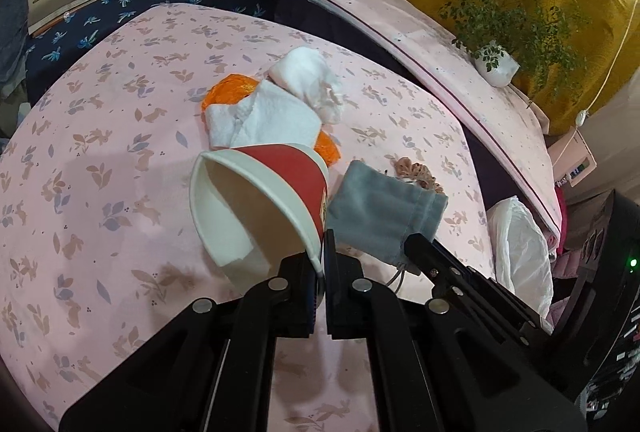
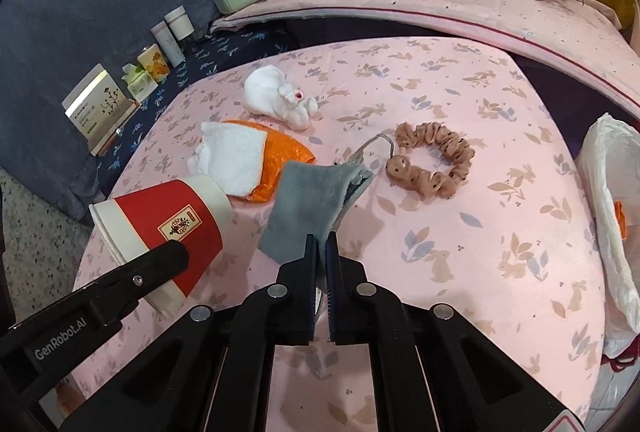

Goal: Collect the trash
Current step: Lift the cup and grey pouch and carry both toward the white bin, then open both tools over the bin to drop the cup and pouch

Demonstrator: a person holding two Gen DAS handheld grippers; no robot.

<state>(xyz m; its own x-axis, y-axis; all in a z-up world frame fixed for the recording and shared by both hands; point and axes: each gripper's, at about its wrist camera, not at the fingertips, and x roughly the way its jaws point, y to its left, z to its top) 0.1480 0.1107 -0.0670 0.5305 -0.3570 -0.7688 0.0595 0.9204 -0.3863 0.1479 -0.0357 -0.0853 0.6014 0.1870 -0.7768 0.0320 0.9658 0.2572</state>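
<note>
both grippers clenched: left gripper (image 1: pixel 322 264) pinches paper cup (image 1: pixel 260 200), right gripper (image 2: pixel 320 248) grey pouch (image 2: pixel 312 200); tissues (image 2: pixel 232 156), orange wrapper (image 2: pixel 286 156) remain.

Red-and-white paper cup (image 1: pixel 260 200) tilted, grey pouch (image 2: pixel 312 208) hanging beside it.

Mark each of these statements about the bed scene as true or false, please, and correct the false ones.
1. The left gripper is shut on the rim of the red and white paper cup. True.
2. The right gripper holds the brown ruffled hair scrunchie. False: it is shut on the grey velvet drawstring pouch; the scrunchie lies on the pink sheet.
3. The white folded tissue lies partly on the orange plastic wrapper. True.
4. The paper cup is full of liquid. False: only a piece of white paper is visible inside.
5. A white plastic bag is beside the bed. True.
</note>
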